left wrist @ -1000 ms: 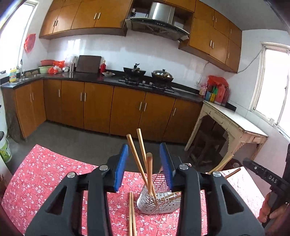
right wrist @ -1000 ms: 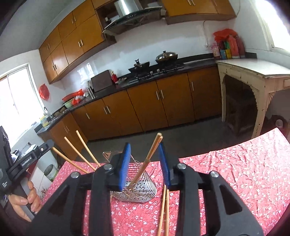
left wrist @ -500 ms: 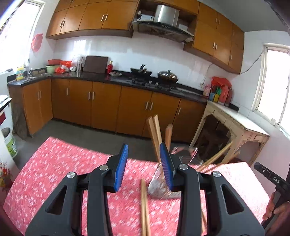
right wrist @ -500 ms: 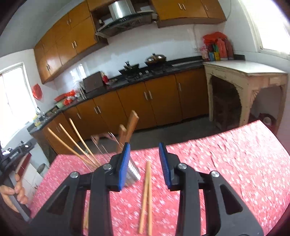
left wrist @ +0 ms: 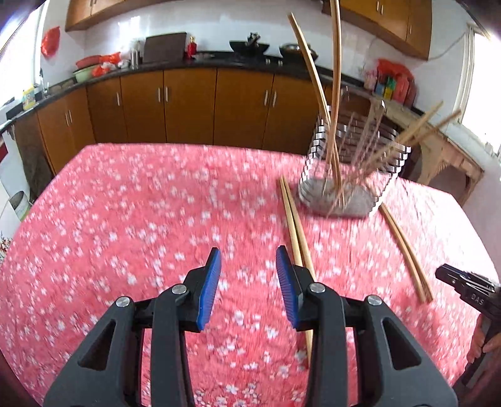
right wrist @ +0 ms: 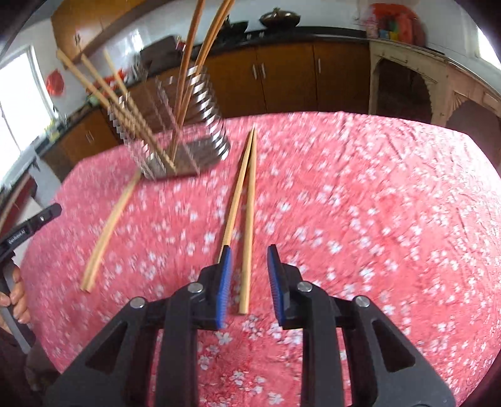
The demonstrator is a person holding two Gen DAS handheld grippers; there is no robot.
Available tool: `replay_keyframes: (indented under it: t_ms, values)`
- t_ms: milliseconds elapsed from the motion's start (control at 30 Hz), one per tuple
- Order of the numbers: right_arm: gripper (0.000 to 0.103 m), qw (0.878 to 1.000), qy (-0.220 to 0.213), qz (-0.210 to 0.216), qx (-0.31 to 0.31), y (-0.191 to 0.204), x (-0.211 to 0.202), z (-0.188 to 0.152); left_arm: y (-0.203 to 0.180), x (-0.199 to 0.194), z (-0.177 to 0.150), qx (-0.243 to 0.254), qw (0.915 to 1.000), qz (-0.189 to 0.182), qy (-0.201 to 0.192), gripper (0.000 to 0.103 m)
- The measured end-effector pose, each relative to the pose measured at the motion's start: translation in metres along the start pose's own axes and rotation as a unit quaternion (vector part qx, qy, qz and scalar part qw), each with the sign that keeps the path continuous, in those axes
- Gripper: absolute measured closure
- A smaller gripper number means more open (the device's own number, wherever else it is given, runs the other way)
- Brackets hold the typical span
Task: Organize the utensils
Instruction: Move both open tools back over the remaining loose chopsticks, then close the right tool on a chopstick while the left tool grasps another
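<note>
Red floral tablecloth (left wrist: 131,219), wooden cabinets (left wrist: 188,103)

The kitchen was lit by bright daylight; the windows at the frame edges were blown out to white. Strong motion blur was seen on the red flowered tablecloth (left wrist: 156,203) and the round metal wire utensil basket (right wrist: 175,125). Straight lines were curved by fisheye distortion, and the corners were darkened.

Kitchen w/ brown cabinets (left wrist: 188,103), black countertop (left wrist: 219,59), white tiled wall (left wrist: 219,28), bright window (right wrist: 22,103) at left.
</note>
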State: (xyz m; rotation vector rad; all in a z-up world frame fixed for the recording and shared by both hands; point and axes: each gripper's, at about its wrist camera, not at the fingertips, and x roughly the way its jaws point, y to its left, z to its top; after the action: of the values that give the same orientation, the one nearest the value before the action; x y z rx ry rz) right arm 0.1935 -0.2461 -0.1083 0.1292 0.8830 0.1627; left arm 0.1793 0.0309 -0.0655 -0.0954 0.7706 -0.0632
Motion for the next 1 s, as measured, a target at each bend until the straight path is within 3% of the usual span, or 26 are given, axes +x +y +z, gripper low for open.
replay_keyframes:
  t_ms: [267,400,633,1000]
  values:
    - [0.08,0.999,0.023,-0.022,-0.018,0.003,0.025,0.001,-0.001,0.008,-0.01,0.011,0.9997,-0.013,0.015,0.067]
    - [0.095,0.998,0.013,-0.045,-0.033,0.01,0.031,0.002,-0.009,0.013,-0.012,0.015,0.9995,-0.02,0.022,0.067]
    - [0.095,0.994,-0.002,-0.082,0.073,-0.03,0.029,0.01,-0.022,0.024,-0.021,0.033,0.9975,-0.042,0.045,0.067]
    - [0.095,0.995,-0.001,-0.081,0.057,-0.03,0.03,0.011,-0.045,0.038,-0.033,0.085,0.9916,-0.059,0.078,0.071]
